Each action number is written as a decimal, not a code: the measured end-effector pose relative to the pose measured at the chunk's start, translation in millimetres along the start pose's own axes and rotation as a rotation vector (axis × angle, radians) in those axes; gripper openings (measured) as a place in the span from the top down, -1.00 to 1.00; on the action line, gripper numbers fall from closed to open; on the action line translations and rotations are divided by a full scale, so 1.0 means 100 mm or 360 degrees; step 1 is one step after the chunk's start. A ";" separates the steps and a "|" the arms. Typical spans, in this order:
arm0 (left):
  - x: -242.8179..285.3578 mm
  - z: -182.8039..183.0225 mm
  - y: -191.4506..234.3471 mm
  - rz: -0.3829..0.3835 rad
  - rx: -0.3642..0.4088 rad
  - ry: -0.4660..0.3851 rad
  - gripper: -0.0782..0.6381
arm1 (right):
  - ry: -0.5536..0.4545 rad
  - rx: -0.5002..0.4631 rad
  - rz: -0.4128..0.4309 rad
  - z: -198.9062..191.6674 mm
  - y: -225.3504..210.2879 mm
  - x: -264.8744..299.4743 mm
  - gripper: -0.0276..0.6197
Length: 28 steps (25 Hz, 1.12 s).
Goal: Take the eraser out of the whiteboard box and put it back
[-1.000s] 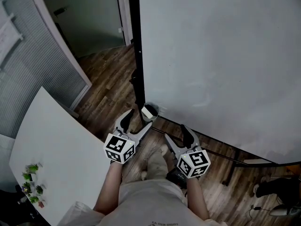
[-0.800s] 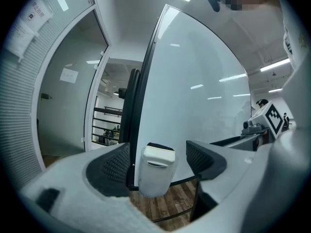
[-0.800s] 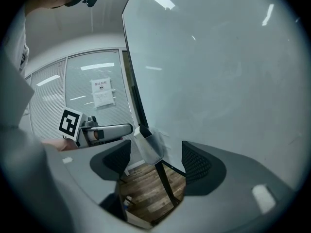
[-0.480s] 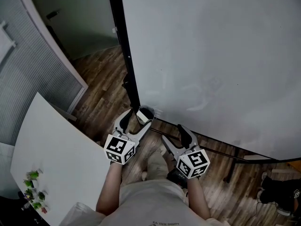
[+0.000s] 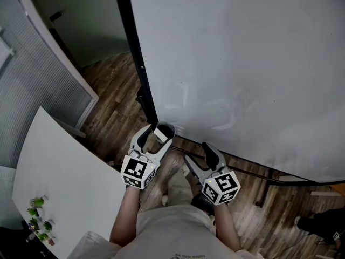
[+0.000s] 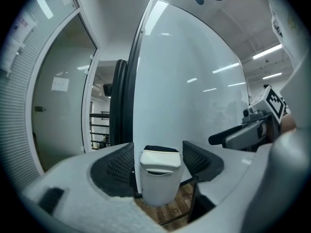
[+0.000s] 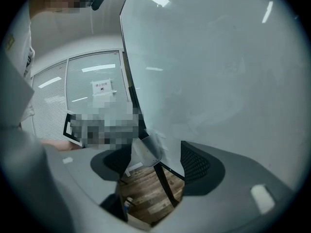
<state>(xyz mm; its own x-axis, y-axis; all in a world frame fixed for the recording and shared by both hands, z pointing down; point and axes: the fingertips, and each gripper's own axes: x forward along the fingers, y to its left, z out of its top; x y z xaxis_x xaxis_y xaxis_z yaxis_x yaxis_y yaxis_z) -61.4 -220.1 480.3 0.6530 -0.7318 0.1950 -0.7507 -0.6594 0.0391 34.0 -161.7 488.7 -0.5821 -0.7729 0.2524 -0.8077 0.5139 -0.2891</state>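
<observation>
The eraser stands upright in the whiteboard box. Its white back and a strip of black felt stick out above the rim. The box hangs at the lower left corner of the whiteboard, just beside the black frame post.

The left claw is level with the box and the eraser lies squarely between its two ribbed pads. Its jaws have just been closing on the eraser. The pads sit just beside it on either side, with a thin gap showing at the right pad, so it is not yet clamped.

The right claw hangs lower and to the right, well apart from the box. Its jaws are spread with nothing between them; only the wooden floor and a dark leg of the board stand show through the gap.

The eraser and box carry no legible brand. A paper notice is stuck to the glass partition, its print too small to read. The claw cubes bear black-and-white square markers.

A white counter fills the lower left of the head view, with small green plants near its edge.
</observation>
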 end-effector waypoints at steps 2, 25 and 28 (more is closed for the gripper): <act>0.02 0.00 -0.02 -0.0003 0.0028 -0.0002 -0.05 | -0.0002 0.0002 -0.0008 0.00 -0.02 0.00 -0.08; 0.11 -0.01 -0.04 0.0036 0.0130 0.0009 0.05 | -0.0017 0.0039 0.0018 0.00 -0.09 -0.01 -0.06; 0.11 -0.01 -0.02 0.0040 0.0131 0.0010 0.05 | -0.0023 0.0042 0.0018 0.02 -0.09 0.00 -0.06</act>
<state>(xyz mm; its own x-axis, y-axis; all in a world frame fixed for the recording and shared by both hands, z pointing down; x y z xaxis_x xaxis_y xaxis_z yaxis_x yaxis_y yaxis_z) -52.6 -226.4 482.8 0.6331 -0.7475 0.2012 -0.7561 -0.6529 -0.0463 41.7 -166.8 489.7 -0.5899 -0.7723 0.2358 -0.7981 0.5130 -0.3161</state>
